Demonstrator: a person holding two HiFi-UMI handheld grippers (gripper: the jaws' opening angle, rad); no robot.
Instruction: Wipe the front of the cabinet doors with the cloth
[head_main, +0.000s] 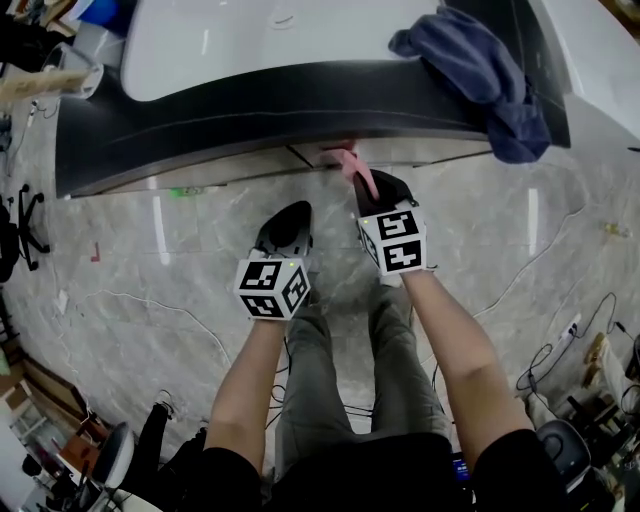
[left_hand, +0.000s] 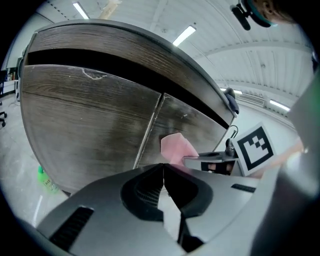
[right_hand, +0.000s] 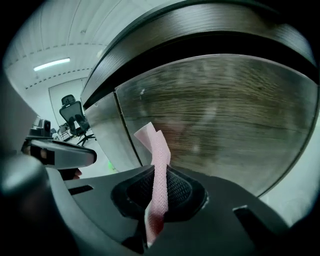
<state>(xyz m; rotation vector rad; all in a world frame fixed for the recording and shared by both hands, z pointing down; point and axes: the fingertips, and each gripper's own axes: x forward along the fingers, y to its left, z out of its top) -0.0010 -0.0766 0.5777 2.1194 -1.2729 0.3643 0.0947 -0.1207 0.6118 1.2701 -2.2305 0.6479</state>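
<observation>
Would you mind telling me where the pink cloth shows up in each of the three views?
Head view: pink cloth upper centre, just under the dark counter edge, ahead of the right gripper.
Left gripper view: pink cloth right of centre, against the cabinet door.
Right gripper view: pink cloth at centre, clamped between the jaws.
Shared landmark: the dark counter edge.

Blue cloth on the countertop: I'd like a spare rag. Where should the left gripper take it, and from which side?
Take the blue cloth by the fold hanging over the countertop's front edge, coming from the front. That part hangs free, so it is probably easier than the heap on top. The left gripper is shut; open it first.
</observation>
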